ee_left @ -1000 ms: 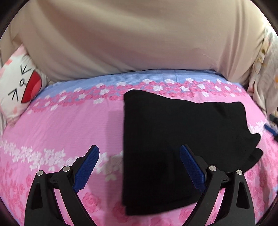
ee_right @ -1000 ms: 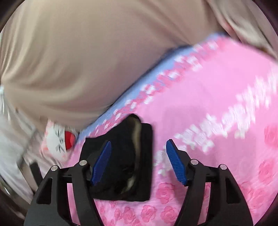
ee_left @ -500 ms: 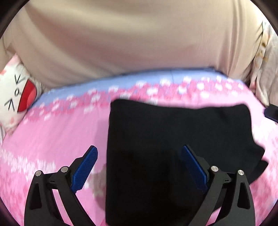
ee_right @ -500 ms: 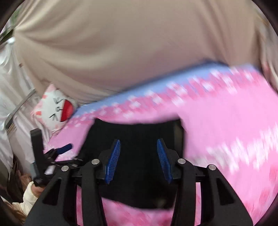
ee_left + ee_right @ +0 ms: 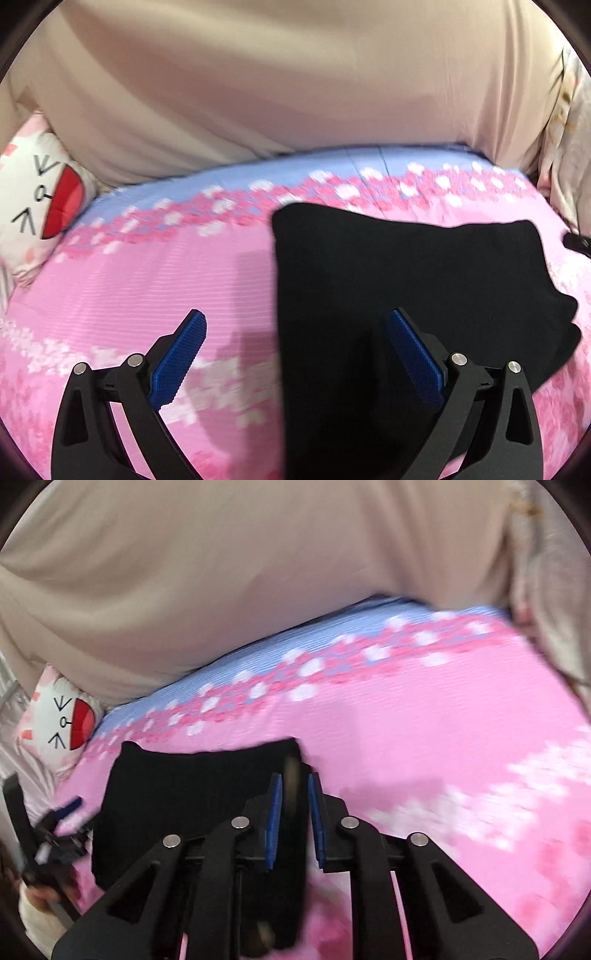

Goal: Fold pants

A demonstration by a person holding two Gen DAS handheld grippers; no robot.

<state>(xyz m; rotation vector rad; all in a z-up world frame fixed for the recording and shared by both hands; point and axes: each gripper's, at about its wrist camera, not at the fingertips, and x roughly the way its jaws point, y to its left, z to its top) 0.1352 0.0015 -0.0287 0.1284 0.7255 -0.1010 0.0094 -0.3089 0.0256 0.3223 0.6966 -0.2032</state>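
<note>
Black pants (image 5: 406,280) folded into a thick square, lying flat on the bed (image 5: 177,280) — a pink sheet with little flowers and a blue strip at the far edge. A tan curtain (image 5: 295,81) hanging behind the bed. A white cat pillow (image 5: 37,192) with a big red mouth at the far left.

Left hand-held gripper (image 5: 295,332) spread as wide as it goes, jaws just now opening the last bit. Nothing pinched. Left blue pad (image 5: 181,350) over the pink sheet, right blue pad over the black cloth, with the left edge of the pants running between the two. Whether the pads touch anything: cannot tell.

Right hand-held gripper (image 5: 295,808) at the near right side of the pants (image 5: 192,786), jaws just now closing in, blue pads (image 5: 275,812) close together. A raised fold of the black cloth standing up between them — the pads look pressed on it from both sides, pinching it. Picture a bit blurry there.

Seen from the right camera: the other gripper at the far left edge, dark and small, with a hand (image 5: 35,895) in a white sleeve under it.
</note>
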